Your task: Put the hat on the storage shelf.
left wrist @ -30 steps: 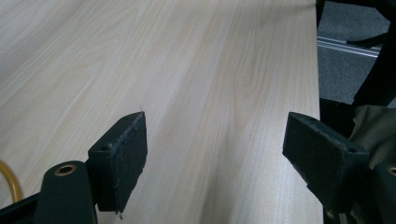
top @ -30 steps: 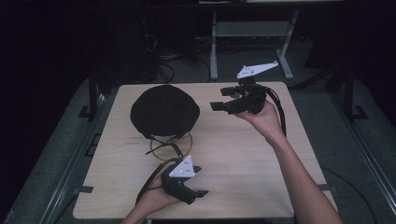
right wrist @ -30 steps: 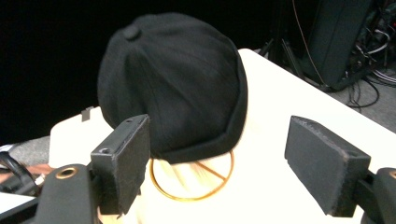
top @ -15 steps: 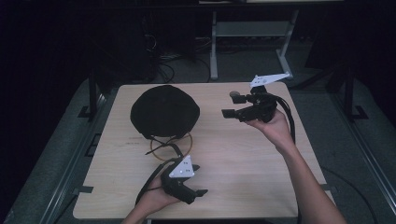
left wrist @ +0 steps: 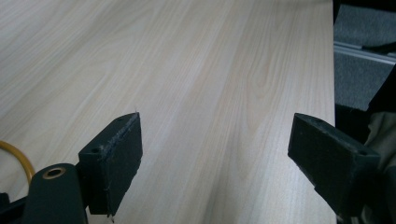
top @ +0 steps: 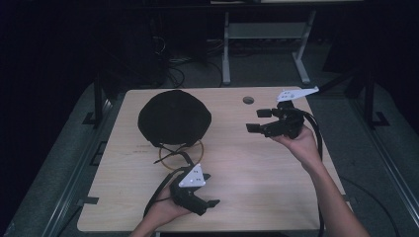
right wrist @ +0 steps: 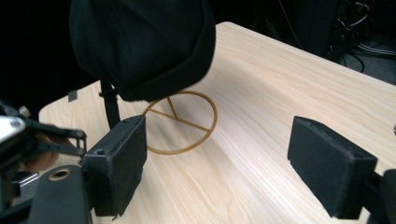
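Note:
A black cap (top: 173,117) sits on a stand with a gold wire ring base (top: 193,148) at the table's back left. My right gripper (top: 257,121) hovers to its right, pointing at it, open and empty. In the right gripper view (right wrist: 217,163) the cap (right wrist: 140,46) and ring base (right wrist: 182,123) lie ahead, apart from the jaws. My left gripper (top: 210,205) rests near the front edge, pointing right. Its jaws have just been opening, and in the left gripper view (left wrist: 215,158) they stand wide with bare wood between them.
The light wooden table (top: 247,168) has a round hole (top: 248,100) at the back. A black strap (right wrist: 109,105) hangs from the cap. Black cable (top: 168,180) trails from the left gripper. A metal frame (top: 226,49) and floor cables stand behind the table.
My right gripper has moved to the right and lower, drawing away from the cap. The left hand has stayed where it was.

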### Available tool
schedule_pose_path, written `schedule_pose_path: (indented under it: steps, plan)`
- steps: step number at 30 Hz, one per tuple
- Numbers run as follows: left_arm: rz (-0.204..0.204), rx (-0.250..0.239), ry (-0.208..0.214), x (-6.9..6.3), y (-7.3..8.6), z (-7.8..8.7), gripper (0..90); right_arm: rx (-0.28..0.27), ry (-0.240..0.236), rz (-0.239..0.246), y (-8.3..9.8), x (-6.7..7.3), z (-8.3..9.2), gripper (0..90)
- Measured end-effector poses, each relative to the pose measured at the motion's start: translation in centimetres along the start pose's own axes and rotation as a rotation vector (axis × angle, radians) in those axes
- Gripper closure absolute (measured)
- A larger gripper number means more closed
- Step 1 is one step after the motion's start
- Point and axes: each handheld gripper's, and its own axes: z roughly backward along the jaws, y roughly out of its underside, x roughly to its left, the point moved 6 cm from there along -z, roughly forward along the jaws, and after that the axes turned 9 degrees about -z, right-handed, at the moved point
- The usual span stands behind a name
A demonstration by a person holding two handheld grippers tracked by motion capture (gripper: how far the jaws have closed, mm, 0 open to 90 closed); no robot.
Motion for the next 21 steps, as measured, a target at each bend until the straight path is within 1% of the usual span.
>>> schedule_pose_path:
  steps: [1,2,5,8,12,14,15,17,18,21]
  plan:
    - [0.012,-0.010,0.000,0.0,0.0,0.0,17.5,0.005,0.012,0.005,0.3,-0.2,0.1,18.8]
    - [0.011,-0.009,-0.003,0.1,0.0,0.1,17.5,0.006,0.016,0.006,0.5,-0.3,0.3,18.9]
    - [0.022,-0.007,0.001,0.2,0.2,0.1,17.5,0.006,0.020,-0.007,1.3,-0.9,0.7,18.8]
    - [0.035,-0.024,0.014,0.2,0.0,0.0,17.5,0.007,0.018,-0.018,2.2,-1.4,1.0,18.7]
    - [0.025,-0.023,0.014,0.2,-0.1,-0.1,17.5,0.000,0.018,-0.042,3.2,-2.2,1.4,18.7]
    - [0.028,-0.014,0.015,0.1,-0.1,-0.1,17.6,0.000,0.024,-0.053,3.9,-2.6,1.7,18.7]
    - [0.036,-0.013,0.018,0.1,-0.1,-0.2,17.5,0.000,0.024,-0.056,4.1,-2.7,1.7,18.5]
    - [0.059,-0.028,0.027,0.2,-0.1,-0.2,17.5,0.006,0.032,-0.069,4.5,-3.1,1.9,18.3]
    - [0.063,-0.032,0.029,0.2,-0.2,-0.2,17.5,0.007,0.041,-0.069,4.7,-3.2,2.0,18.3]
    - [0.069,-0.037,0.020,0.3,-0.3,-0.2,17.3,0.002,0.041,-0.079,5.3,-3.6,2.3,18.5]
